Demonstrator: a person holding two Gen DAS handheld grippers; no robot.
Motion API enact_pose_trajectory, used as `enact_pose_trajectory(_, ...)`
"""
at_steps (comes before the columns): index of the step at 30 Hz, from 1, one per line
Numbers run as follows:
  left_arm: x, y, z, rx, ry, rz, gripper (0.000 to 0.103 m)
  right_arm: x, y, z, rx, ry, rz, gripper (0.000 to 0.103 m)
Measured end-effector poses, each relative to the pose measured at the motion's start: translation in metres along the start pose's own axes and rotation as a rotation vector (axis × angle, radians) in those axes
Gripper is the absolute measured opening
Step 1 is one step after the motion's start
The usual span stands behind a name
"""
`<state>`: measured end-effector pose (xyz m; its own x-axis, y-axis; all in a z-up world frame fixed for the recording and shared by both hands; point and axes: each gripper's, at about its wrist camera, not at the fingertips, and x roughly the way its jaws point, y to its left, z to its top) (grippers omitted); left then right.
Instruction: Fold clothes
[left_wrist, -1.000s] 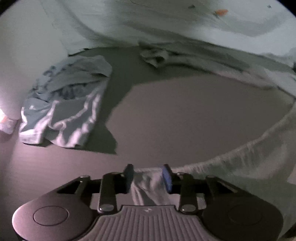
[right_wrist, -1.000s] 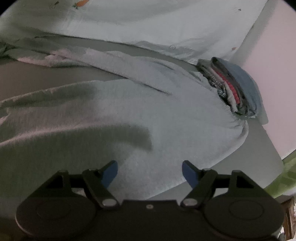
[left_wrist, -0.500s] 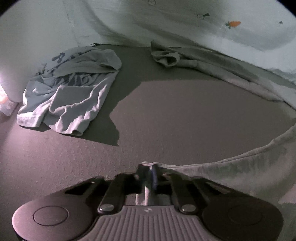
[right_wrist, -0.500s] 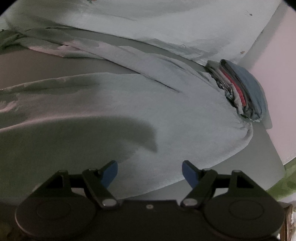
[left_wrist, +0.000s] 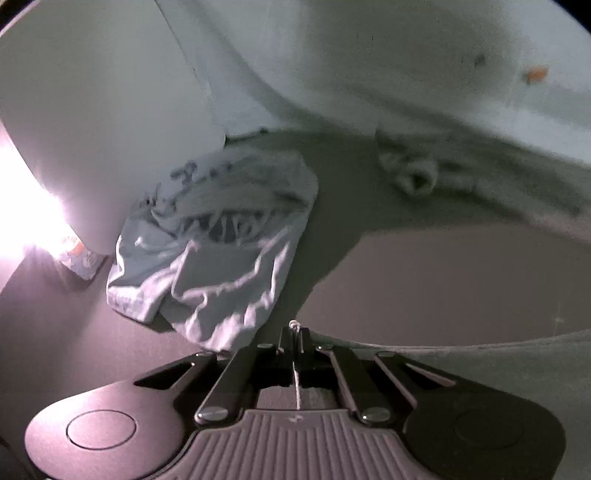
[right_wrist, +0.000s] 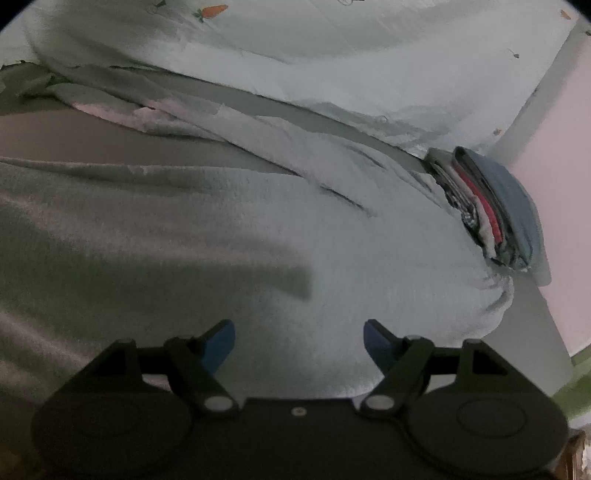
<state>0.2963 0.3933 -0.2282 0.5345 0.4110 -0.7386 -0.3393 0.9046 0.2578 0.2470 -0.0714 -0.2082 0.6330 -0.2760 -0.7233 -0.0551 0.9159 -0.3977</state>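
Garment (right_wrist: 258, 236), pale grey-green, lies spread on the bed, its long axis running left to right under my right gripper (right_wrist: 299, 339), whose jaws stand spread above it. My left gripper (left_wrist: 294, 334) pinches its near-left hem.

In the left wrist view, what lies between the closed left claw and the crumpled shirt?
Almost nothing: the crumpled shirt ends just left of the left claw, with only a sliver of bare dark bed between them.
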Motion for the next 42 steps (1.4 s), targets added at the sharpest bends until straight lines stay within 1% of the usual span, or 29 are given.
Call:
enact_pose_trajectory(1, 0.007, -0.003, -0.004, 0.024, 0.021, 0.039, 0.004, 0.002, -0.003, 0.0, 0.003, 0.0, 0.004, 0.078)
enact_pose_trajectory(2, 0.013, -0.006, -0.008, 0.05, 0.044, 0.069, 0.007, 0.004, -0.005, 0.0, 0.005, -0.001, 0.008, 0.078)
enact_pose_trajectory(3, 0.016, -0.007, -0.01, 0.061, 0.061, 0.086, 0.008, 0.006, -0.008, 0.001, 0.008, -0.001, 0.012, 0.078)
enact_pose_trajectory(4, 0.014, -0.005, -0.011, 0.049, 0.07, 0.087, 0.009, 0.008, -0.011, 0.001, 0.011, -0.002, 0.016, 0.079)
enact_pose_trajectory(5, 0.011, -0.004, -0.012, 0.031, 0.076, 0.083, 0.018, 0.01, -0.013, 0.001, 0.013, -0.002, 0.02, 0.08)
enact_pose_trajectory(6, 0.007, -0.002, -0.011, 0.005, 0.08, 0.072, 0.03, 0.011, -0.016, 0.001, 0.016, -0.003, 0.024, 0.081)
enact_pose_trajectory(9, -0.014, -0.003, -0.006, -0.124, 0.075, 0.005, 0.043, 0.024, -0.028, 0.003, 0.045, 0.008, 0.044, 0.083)
enact_pose_trajectory(10, -0.021, -0.008, -0.005, -0.159, 0.075, -0.012, 0.045, 0.029, -0.034, 0.006, 0.053, 0.007, 0.056, 0.083)
enact_pose_trajectory(11, -0.027, -0.016, -0.004, -0.177, 0.075, -0.021, 0.049, 0.035, -0.038, 0.01, 0.054, 0.0, 0.07, 0.083)
enact_pose_trajectory(14, -0.045, -0.054, -0.002, -0.185, 0.086, -0.022, 0.06, 0.053, -0.053, 0.023, 0.057, -0.024, 0.112, 0.083)
enact_pose_trajectory(16, -0.057, -0.082, -0.003, -0.188, 0.114, -0.034, 0.061, 0.064, -0.062, 0.032, 0.059, -0.039, 0.14, 0.081)
enact_pose_trajectory(18, -0.064, -0.106, -0.001, -0.187, 0.142, -0.072, 0.063, 0.076, -0.072, 0.04, 0.061, -0.055, 0.168, 0.075)
enact_pose_trajectory(19, -0.067, -0.117, 0.0, -0.185, 0.155, -0.093, 0.063, 0.082, -0.074, 0.045, 0.057, -0.058, 0.187, 0.066)
enact_pose_trajectory(20, -0.07, -0.129, 0.001, -0.183, 0.168, -0.113, 0.064, 0.087, -0.075, 0.051, 0.049, -0.058, 0.211, 0.055)
enact_pose_trajectory(21, -0.071, -0.139, 0.004, -0.167, 0.175, -0.125, 0.067, 0.093, -0.076, 0.057, 0.04, -0.058, 0.235, 0.049)
enact_pose_trajectory(23, -0.069, -0.153, 0.013, -0.123, 0.169, -0.14, 0.068, 0.102, -0.072, 0.071, 0.028, -0.061, 0.276, 0.033)
enact_pose_trajectory(24, -0.067, -0.156, 0.019, -0.109, 0.155, -0.15, 0.07, 0.107, -0.069, 0.078, 0.022, -0.063, 0.295, 0.029)
enact_pose_trajectory(25, -0.064, -0.157, 0.026, -0.105, 0.136, -0.165, 0.07, 0.11, -0.063, 0.088, 0.014, -0.07, 0.311, 0.024)
enact_pose_trajectory(26, -0.059, -0.155, 0.032, -0.109, 0.117, -0.184, 0.073, 0.111, -0.055, 0.098, 0.005, -0.082, 0.324, 0.023)
enact_pose_trajectory(27, -0.052, -0.152, 0.038, -0.118, 0.103, -0.204, 0.078, 0.111, -0.046, 0.109, -0.005, -0.092, 0.339, 0.023)
enact_pose_trajectory(29, -0.031, -0.141, 0.053, -0.151, 0.098, -0.244, 0.083, 0.112, -0.022, 0.135, -0.024, -0.108, 0.374, 0.023)
enact_pose_trajectory(31, -0.005, -0.126, 0.069, -0.197, 0.108, -0.272, 0.084, 0.111, 0.009, 0.165, -0.036, -0.121, 0.412, 0.025)
enact_pose_trajectory(33, 0.017, -0.111, 0.086, -0.249, 0.098, -0.292, 0.084, 0.11, 0.043, 0.195, -0.05, -0.135, 0.45, 0.035)
enact_pose_trajectory(35, 0.039, -0.095, 0.104, -0.284, 0.086, -0.321, 0.084, 0.108, 0.078, 0.223, -0.073, -0.155, 0.485, 0.05)
enact_pose_trajectory(36, 0.049, -0.088, 0.113, -0.29, 0.073, -0.323, 0.084, 0.108, 0.097, 0.238, -0.085, -0.161, 0.508, 0.053)
enact_pose_trajectory(38, 0.069, -0.077, 0.131, -0.292, 0.036, -0.308, 0.084, 0.107, 0.136, 0.265, -0.119, -0.181, 0.544, 0.054)
enact_pose_trajectory(40, 0.091, -0.071, 0.145, -0.278, 0.028, -0.297, 0.084, 0.106, 0.177, 0.288, -0.173, -0.202, 0.565, 0.054)
enact_pose_trajectory(42, 0.11, -0.067, 0.154, -0.278, 0.027, -0.317, 0.084, 0.106, 0.215, 0.309, -0.234, -0.224, 0.581, 0.054)
